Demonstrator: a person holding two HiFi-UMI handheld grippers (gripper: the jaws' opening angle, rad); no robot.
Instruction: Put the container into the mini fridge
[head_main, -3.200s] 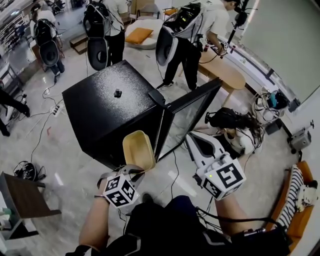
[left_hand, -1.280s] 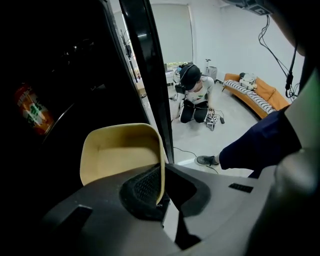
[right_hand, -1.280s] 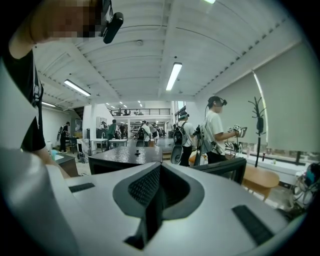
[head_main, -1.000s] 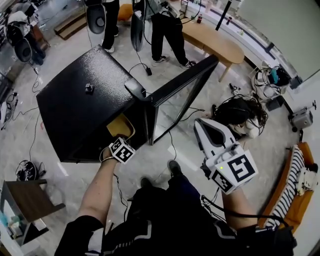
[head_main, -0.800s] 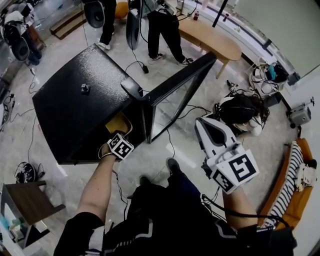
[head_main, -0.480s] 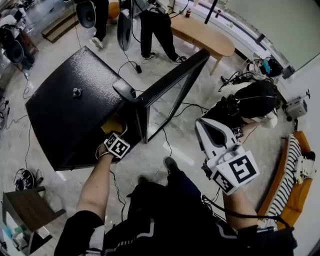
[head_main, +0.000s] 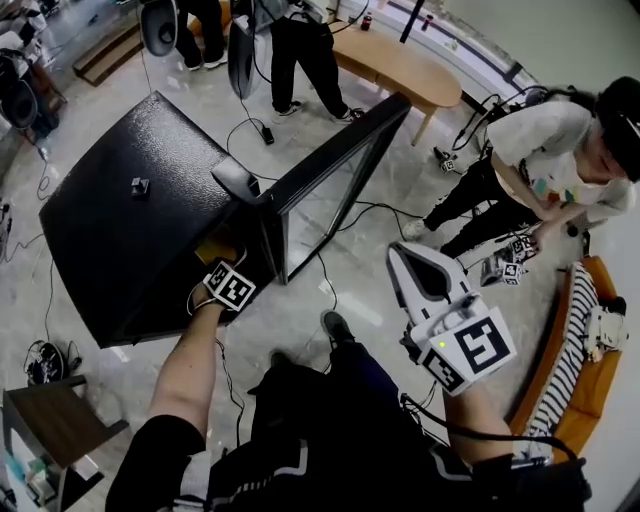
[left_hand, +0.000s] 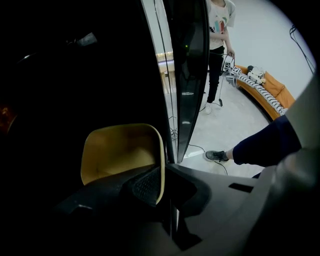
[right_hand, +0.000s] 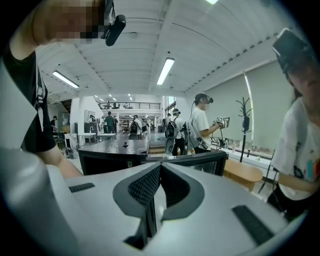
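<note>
The left gripper pinches the rim of the yellow container — fingers closed on its thin wall — just inside the dark opening of the mini fridge, beside the open glass door. The right gripper hangs outside the fridge, fingers pressed together, empty.

Your left arm was stretched forward, forearm bare, left gripper tilted steeply down, jaws clamped on the container wall. Your right gripper was held out front-right, near level, jaws together, nothing between them.
</note>
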